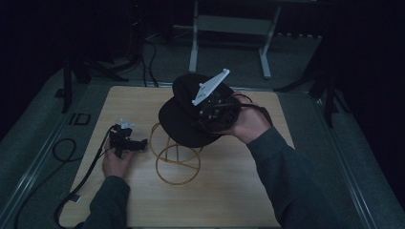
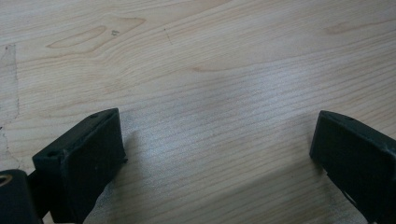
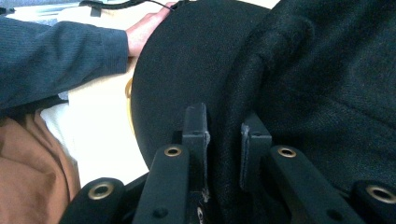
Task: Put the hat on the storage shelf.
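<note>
A black cap hangs over the middle of the wooden table, brim toward the left. My right gripper is shut on the cap. In the right gripper view its jaws pinch a fold of the black fabric where brim meets crown. Just below the cap stands a gold wire stand of looped rings. My left gripper rests low at the table's left, beside the stand and apart from it. In the left gripper view its jaws stand wide open over bare wood, with nothing between them.
A black cable trails from the left gripper over the table's left edge. A white frame stands on the floor beyond the far edge. The person's left sleeve and hand lie behind the cap.
</note>
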The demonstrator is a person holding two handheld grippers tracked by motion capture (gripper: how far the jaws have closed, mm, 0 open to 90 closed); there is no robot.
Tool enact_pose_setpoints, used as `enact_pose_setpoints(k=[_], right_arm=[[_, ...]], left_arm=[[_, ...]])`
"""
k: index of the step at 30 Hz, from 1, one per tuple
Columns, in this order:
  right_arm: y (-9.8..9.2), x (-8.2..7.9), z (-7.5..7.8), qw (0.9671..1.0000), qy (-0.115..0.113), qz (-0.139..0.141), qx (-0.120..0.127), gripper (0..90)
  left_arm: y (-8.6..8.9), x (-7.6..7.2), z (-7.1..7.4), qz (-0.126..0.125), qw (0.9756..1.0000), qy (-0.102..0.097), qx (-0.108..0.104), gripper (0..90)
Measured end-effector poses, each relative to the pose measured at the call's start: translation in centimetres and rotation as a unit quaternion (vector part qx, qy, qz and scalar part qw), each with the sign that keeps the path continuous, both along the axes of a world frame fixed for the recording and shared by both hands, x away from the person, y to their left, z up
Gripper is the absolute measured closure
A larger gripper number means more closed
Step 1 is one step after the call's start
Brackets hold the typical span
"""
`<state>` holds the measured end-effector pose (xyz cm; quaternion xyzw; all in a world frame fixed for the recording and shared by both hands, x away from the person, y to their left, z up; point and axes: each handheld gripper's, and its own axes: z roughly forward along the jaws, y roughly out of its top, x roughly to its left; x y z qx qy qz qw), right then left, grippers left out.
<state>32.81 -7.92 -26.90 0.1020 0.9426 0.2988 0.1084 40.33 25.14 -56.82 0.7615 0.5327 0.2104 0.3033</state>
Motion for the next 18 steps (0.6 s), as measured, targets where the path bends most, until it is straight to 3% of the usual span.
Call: enact_pose_setpoints(k=[18], right_arm=[[1.5,-0.5,0.2,0.9997,0.002,0.023,-0.003,76.7]], left_arm=[[0.0,0.0,0.0,0.002,1.0000,-0.001,-0.001,2.4]])
